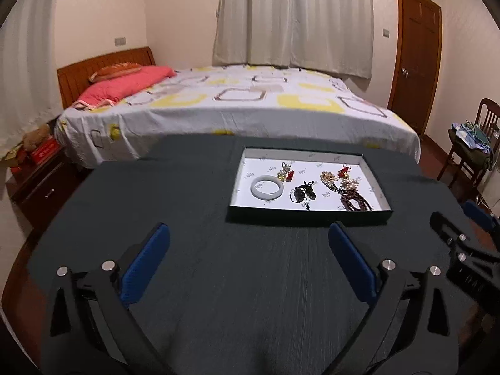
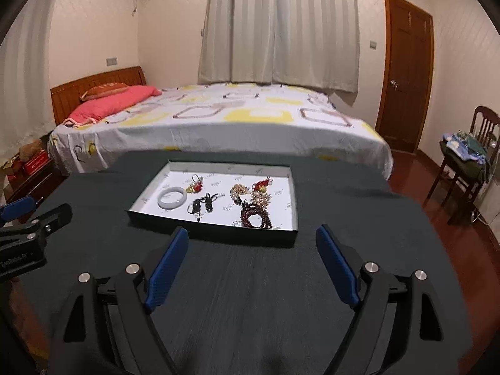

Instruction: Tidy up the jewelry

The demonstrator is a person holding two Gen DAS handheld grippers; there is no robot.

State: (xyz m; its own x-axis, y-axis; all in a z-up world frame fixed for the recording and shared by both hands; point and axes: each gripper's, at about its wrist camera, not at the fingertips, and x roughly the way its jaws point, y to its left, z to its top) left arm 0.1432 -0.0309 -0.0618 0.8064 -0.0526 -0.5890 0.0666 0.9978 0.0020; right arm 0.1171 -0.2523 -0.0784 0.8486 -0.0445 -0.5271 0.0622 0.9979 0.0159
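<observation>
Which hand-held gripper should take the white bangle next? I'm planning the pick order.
Probably the left hand-held gripper. The bangle lies at the tray's left end, nearly straight ahead of its open jaws; from the right hand-held gripper it sits off left, past the black pendant.

One shallow tray (image 2: 290,218) sits on the one desk (image 2: 250,281), and in it I count one white bangle (image 2: 172,199), one black corded pendant (image 2: 200,207), two red-and-gold charms (image 2: 194,187) and one dark red bead string (image 2: 254,218). The pale beaded heap (image 2: 262,199) beside it may be one strand or two. Beyond: one bed (image 2: 218,125), one chair (image 2: 468,162), one door (image 2: 406,72).
</observation>
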